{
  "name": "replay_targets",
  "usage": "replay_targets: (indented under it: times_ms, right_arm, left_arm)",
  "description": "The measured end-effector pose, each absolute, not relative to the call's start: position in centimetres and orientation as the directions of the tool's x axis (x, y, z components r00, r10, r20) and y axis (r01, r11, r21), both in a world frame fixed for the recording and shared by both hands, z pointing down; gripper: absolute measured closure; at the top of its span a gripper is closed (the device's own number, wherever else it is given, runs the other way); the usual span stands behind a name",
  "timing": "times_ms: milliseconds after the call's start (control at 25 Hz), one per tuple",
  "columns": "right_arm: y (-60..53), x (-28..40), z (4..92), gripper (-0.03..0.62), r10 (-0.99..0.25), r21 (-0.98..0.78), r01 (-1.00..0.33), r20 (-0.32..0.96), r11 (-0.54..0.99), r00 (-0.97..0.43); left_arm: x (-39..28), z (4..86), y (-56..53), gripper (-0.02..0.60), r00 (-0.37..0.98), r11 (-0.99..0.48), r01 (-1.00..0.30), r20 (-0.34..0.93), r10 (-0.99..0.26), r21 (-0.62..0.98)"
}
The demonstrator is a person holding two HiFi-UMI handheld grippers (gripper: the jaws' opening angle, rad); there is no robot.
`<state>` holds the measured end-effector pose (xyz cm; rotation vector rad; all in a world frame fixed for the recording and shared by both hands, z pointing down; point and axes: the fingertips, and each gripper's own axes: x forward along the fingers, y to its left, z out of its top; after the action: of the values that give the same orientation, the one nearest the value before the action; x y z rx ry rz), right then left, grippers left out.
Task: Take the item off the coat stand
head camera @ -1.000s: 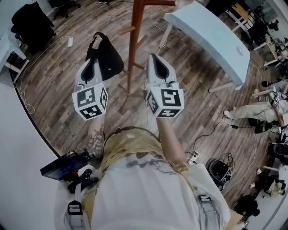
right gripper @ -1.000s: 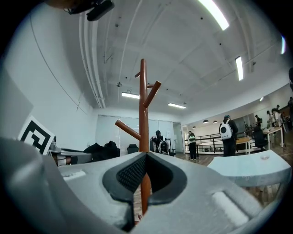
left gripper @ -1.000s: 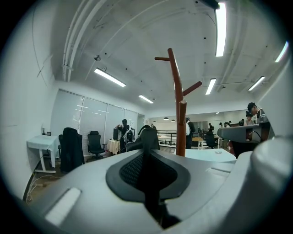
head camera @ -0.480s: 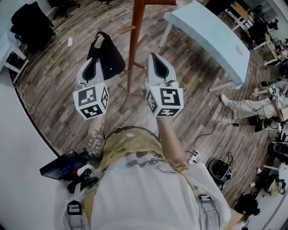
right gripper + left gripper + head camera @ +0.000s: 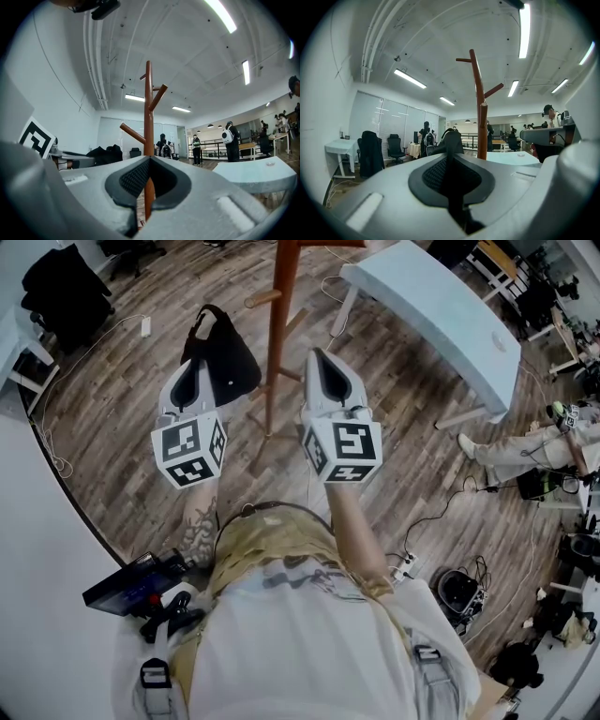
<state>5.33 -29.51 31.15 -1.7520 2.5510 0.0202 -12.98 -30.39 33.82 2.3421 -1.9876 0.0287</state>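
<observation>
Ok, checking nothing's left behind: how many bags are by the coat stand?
1. The black bag hangs at the tip of the left hand-held gripper, left of the coat stand, whose visible pegs are bare; the head view cuts off its top.

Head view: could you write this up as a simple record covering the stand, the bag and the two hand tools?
Stand: brown wooden coat stand, upright, with the pegs that show left bare.
Bag: black fabric bag, off the pegs, left of the pole.
Left gripper: jaws closed, apparently gripping the bag at their tips.
Right gripper: jaws together, empty, pointing at the pole.
Nearby: pale blue table, beyond the stand on the right.
</observation>
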Motion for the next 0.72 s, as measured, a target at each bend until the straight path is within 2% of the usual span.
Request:
replay_targets:
  times_ms: [720]
  right_arm:
    - [-29.56,5.18,31.75,0.597,-0.935,-0.020,-0.935,-0.041,0.355,-0.354]
  left_arm:
    - [-13.45,34.26,-30.20,0.574,0.158,-0.156,-0.987,0.069,-0.985,0.043]
